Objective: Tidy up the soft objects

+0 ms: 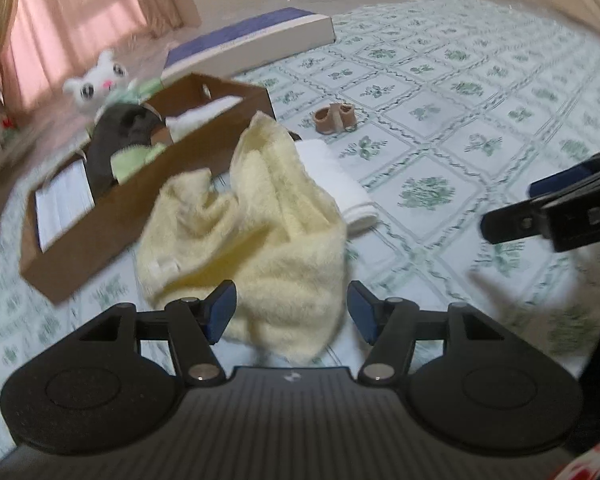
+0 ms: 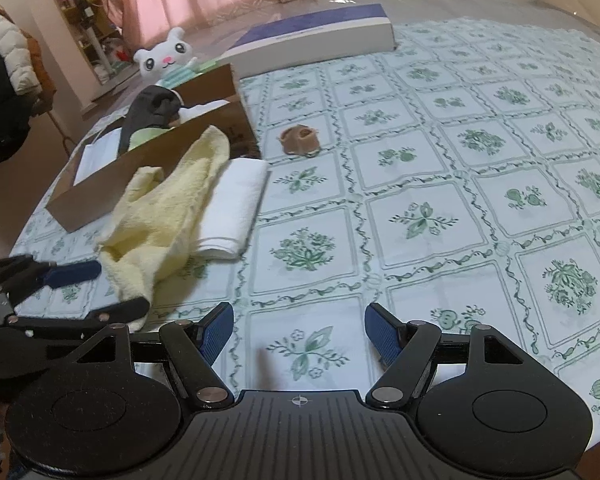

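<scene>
A crumpled pale yellow towel point(image 1: 256, 240) lies on the bed against a brown cardboard box point(image 1: 112, 216); it also shows in the right wrist view point(image 2: 168, 216). My left gripper point(image 1: 292, 308) is open, its jaws on either side of the towel's near edge, not closed on it. It shows at the left of the right wrist view point(image 2: 100, 288). A folded white towel point(image 2: 240, 208) lies beside the yellow one. The box point(image 2: 100, 196) holds a dark soft item point(image 2: 152, 112) and a green one. My right gripper point(image 2: 298, 332) is open and empty over bare bedsheet.
A white plush toy point(image 2: 164, 58) sits behind the box. A small brown soft item point(image 2: 302, 140) lies on the green-patterned sheet point(image 2: 460, 200). A long white and purple box point(image 2: 320, 36) lies at the far edge. Pink curtains and a coat rack stand beyond the bed.
</scene>
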A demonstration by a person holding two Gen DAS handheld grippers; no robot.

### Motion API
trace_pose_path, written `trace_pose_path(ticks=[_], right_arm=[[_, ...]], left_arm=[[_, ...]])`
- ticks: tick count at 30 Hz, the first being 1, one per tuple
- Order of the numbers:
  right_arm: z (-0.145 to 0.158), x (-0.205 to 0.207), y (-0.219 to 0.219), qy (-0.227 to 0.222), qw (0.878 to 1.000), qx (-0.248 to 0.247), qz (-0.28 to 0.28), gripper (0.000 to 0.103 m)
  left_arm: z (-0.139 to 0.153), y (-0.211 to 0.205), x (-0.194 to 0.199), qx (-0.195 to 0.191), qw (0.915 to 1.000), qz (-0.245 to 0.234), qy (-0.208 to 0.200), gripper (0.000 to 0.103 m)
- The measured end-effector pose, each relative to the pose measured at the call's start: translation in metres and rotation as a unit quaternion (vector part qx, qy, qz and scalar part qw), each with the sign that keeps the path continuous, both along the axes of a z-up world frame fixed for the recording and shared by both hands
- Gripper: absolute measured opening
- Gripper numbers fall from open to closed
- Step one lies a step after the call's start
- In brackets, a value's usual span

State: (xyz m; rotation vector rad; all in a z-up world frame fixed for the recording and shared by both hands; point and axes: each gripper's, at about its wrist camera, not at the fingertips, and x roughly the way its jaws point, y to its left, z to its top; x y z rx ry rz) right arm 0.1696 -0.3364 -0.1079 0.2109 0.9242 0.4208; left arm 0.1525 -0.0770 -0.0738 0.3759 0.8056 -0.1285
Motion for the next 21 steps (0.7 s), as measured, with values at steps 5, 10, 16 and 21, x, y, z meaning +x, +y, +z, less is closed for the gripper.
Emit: trace_pose_path(ticks=[5,10,16,21], right_arm=[[-0.005,0.006,-0.004,0.006,1.0,0.0,-0.009,0.072],[-0.009,0.012,-0.003,0.013,1.0,0.0,-0.011,0.072],[-0.012,0.019,0.0,0.016,1.0,0.002,-0.009,0.072],[-0.014,0.024,0.001,0.019,1.0,0.002,-0.013,0.072]], left_arm=[[-0.008,0.002,0.016,0.051,0.9983,-0.002,-0.028,0.062],[-0.009,0.018,0.036,0.065,0.997,0.015,-0.039,0.067],[-0.01,0.043,0.058,-0.013,0.9997,0.022,0.0,0.075],[-0.02,0.064,0.075,-0.079,0.9959,0.034,0.029,0.069]])
